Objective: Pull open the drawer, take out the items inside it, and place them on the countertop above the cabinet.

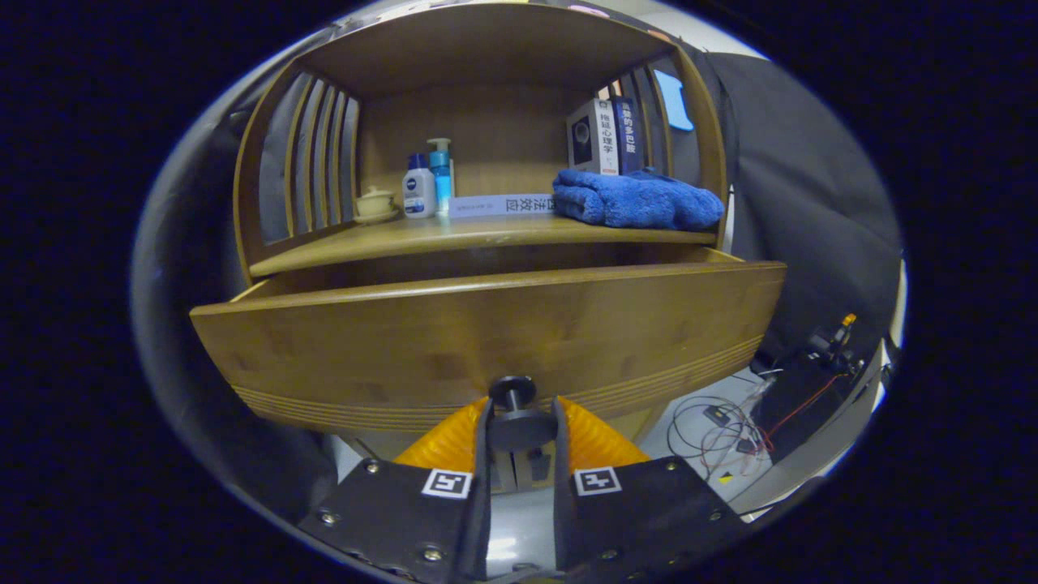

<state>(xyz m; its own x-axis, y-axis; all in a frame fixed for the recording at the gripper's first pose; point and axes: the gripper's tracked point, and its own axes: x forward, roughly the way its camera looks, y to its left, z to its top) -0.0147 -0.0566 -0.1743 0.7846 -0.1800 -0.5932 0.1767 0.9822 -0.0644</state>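
A: Gripper [521, 428] clamped on the drawer knob [520, 415], both fingers pressing its sides. Drawer [486, 341] partly out under the countertop [478, 235].

B: Contents hidden behind the front. Slip risk: small round knob, crooked pull, maybe jamming the drawer.

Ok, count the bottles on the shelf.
2. A white bottle stands beside the small lidded cup; a blue pump bottle stands just behind it. The blue towel may hide others.
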